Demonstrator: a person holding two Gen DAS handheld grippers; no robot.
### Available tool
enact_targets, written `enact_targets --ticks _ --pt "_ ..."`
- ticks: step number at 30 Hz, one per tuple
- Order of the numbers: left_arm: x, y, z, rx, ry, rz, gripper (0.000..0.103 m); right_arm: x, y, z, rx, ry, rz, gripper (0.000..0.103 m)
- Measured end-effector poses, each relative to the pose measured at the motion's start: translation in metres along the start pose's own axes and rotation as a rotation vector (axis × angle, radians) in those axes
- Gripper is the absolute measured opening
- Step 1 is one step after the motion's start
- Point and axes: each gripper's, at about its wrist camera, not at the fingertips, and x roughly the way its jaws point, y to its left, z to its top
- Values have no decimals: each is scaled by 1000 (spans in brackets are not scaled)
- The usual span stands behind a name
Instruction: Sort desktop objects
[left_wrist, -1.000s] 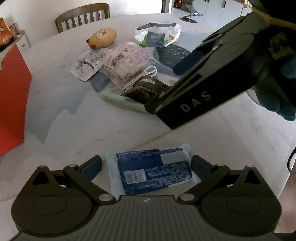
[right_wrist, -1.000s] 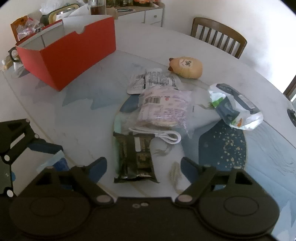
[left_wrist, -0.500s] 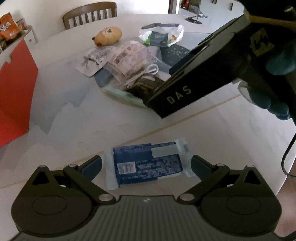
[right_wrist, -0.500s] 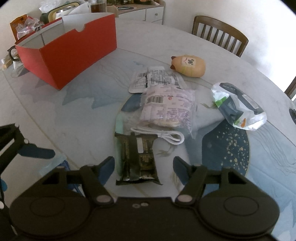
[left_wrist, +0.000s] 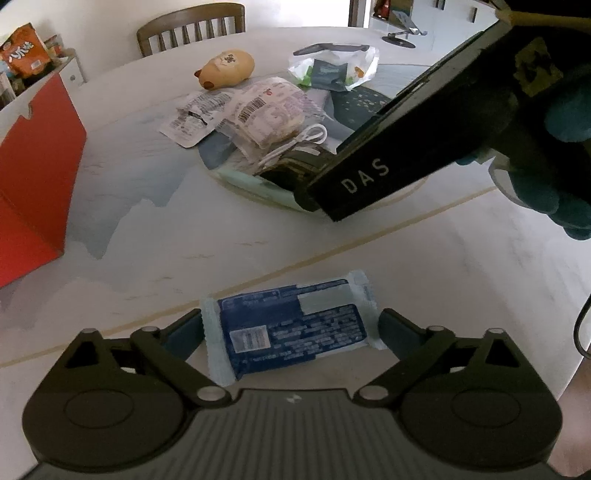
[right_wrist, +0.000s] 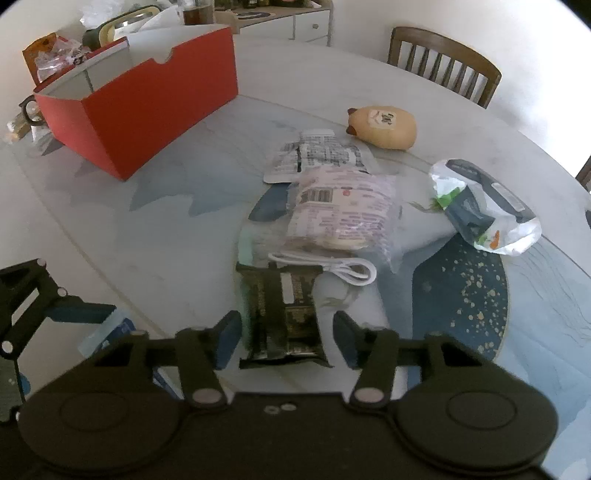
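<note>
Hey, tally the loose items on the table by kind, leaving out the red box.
Snack packets and wrappers: 4 (blue, dark, pink, white)
Plastic bags: 1
White cables: 1
Plush toys: 1
Total: 7

You could read only "DAS", in pale letters on the black right gripper body (left_wrist: 369, 173); other labels blurred.

We've got two matte black grippers, left gripper (left_wrist: 291, 328) and right gripper (right_wrist: 287, 334), with blue pads and silver pivot screws. The right one's side says "DAS" in white. Our hand (left_wrist: 554, 155) wears a teal glove.
</note>
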Motion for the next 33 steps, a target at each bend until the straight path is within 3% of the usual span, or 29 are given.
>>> enact_targets --ticks 6,15,33 --pt "-2 5 2 -20 -7 3 88 -3 2 1 -2 -7 -4 36" --pt "-4 14 4 -37 -6 -1 79 -11 2 0 15 -17 -6 32" --pt "-39 35 22 -48 -84 17 79 -43 11 5 29 -49 -32 32"
